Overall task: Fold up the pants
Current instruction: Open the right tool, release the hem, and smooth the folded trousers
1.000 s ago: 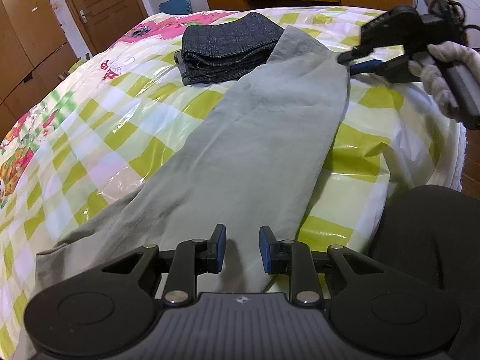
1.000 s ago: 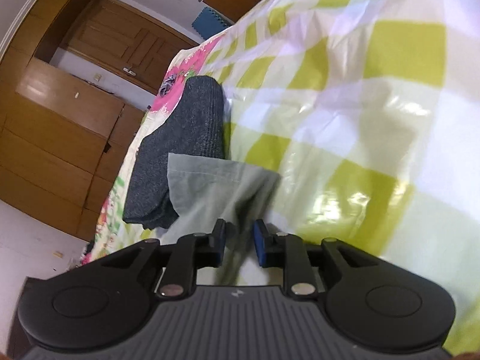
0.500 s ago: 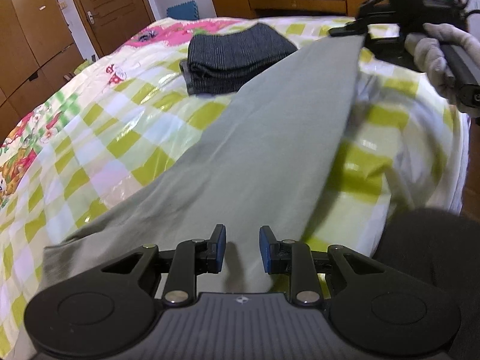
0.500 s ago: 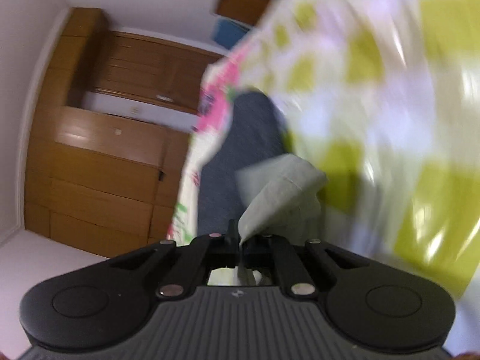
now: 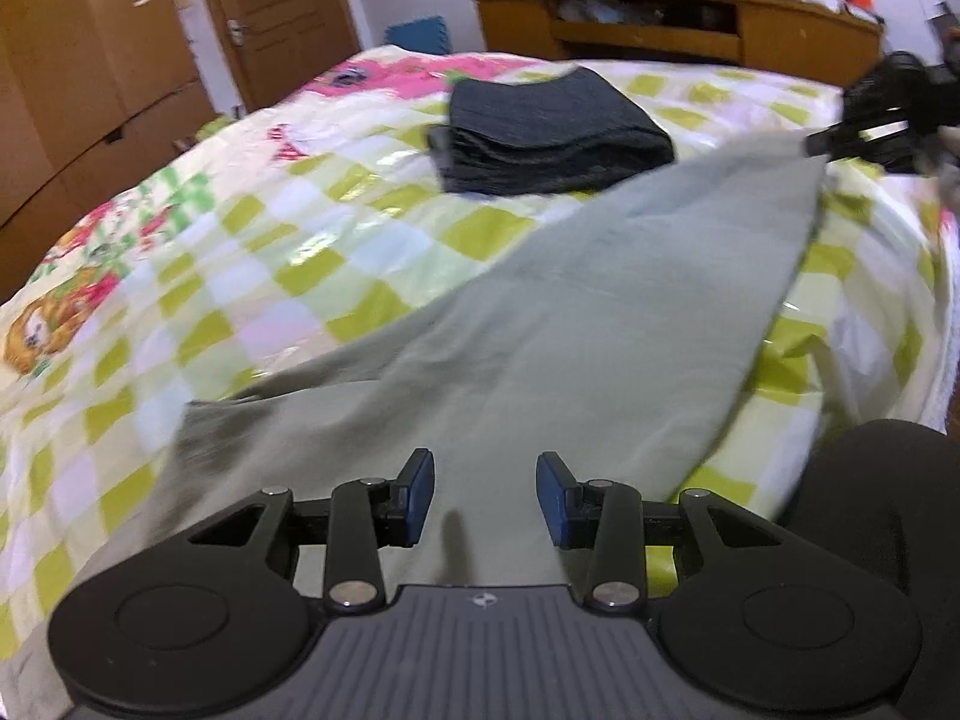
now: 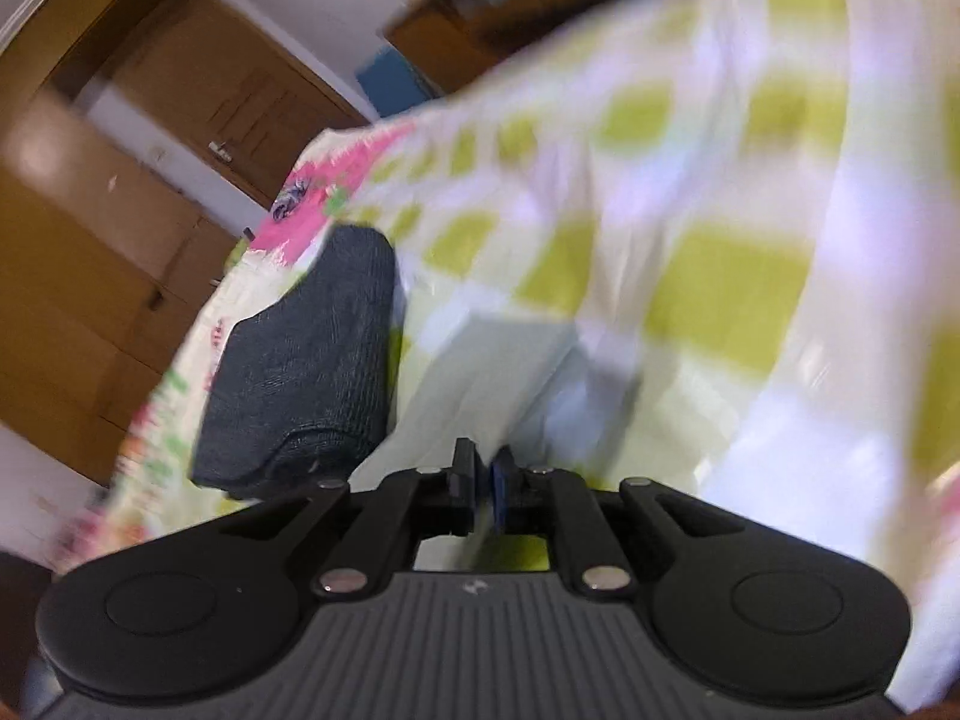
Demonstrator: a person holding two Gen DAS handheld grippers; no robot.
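One pair of grey-green pants (image 5: 576, 324), spread long and diagonal across a bed (image 5: 252, 252) covered in a glossy yellow-green, white and pink check. Near end bunched and wrinkled under the left claw (image 5: 485, 492); far corner lifted off the bed, pinched in the right claw (image 6: 485, 483), nearly closed on the cloth.

Left claw: jaws just widened, now moderately apart, blue pads hovering over the near fabric with nothing pressed between them.

One stack of dark folded clothes (image 5: 552, 132), just beside the pants' far left edge, touching or nearly so; cannot tell which.

Two claws in all, each black with blue pads; right claw (image 5: 864, 132) also visible at the far right of the left-wrist view, blurred. A small pale logo on each claw's ribbed body, unreadable. No legible writing anywhere.

Open bedspread to the left of the pants, bare and wide. Bed's right edge close to the pants, dropping away beside a black rounded shape (image 5: 888, 516). Beyond the bed, a wooden door (image 5: 270, 18), wardrobes (image 5: 90, 78) and a low wooden cabinet (image 5: 678, 18).
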